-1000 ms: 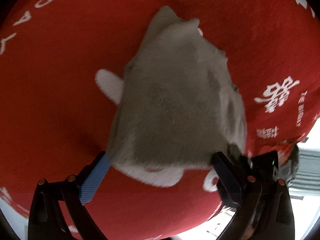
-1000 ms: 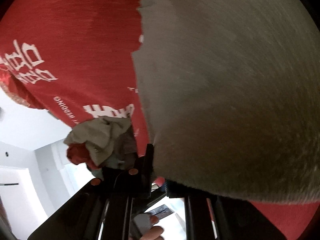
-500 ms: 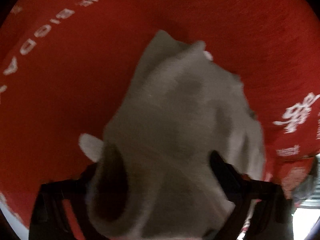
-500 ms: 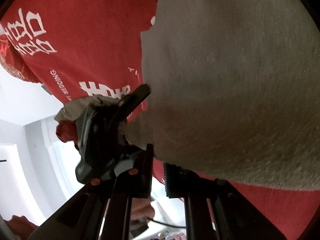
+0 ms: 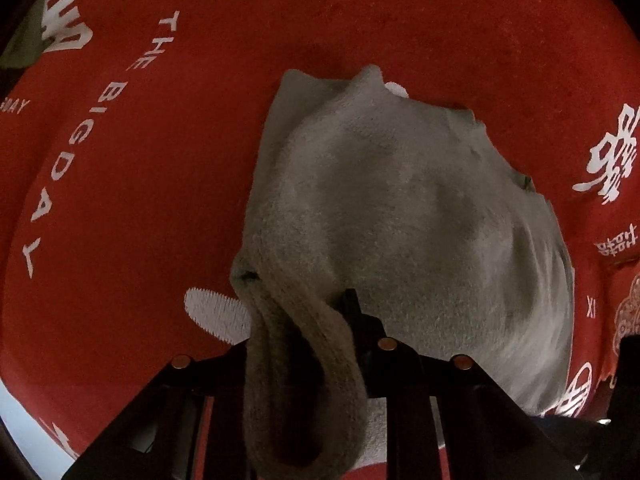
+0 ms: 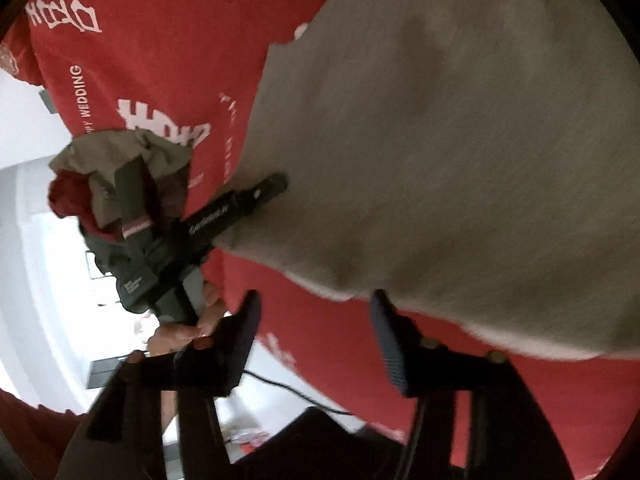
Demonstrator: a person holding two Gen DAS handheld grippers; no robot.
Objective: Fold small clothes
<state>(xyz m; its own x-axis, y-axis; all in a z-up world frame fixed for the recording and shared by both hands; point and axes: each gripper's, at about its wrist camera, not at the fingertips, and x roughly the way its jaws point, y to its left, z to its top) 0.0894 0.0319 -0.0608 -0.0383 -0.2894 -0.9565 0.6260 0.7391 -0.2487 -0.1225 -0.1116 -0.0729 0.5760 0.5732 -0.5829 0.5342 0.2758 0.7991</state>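
Note:
A grey fuzzy garment [image 5: 400,208] lies spread on the red cloth [image 5: 160,200]. Its ribbed near edge [image 5: 304,360] is bunched into a roll between the fingers of my left gripper [image 5: 304,320], whose jaws are closing and pinch that fabric. In the right wrist view the garment [image 6: 440,140] fills the upper right. My right gripper [image 6: 314,316] sits just short of its lower edge. Its jaws are opening with only red cloth [image 6: 328,360] between them. One left-gripper finger [image 6: 240,206] meets the garment's left edge, with a person's hand [image 6: 192,320] on the handle.
A heap of crumpled grey and red clothes [image 6: 104,156] lies near the cloth's far edge, behind the left gripper. The cloth carries white lettering [image 5: 64,152]. Past the table edge are a bright floor and a black cable [image 6: 288,390].
My left gripper came up to the garment's near edge and closed on the ribbed hem. My right gripper let go of the garment, opened and drew back from it.

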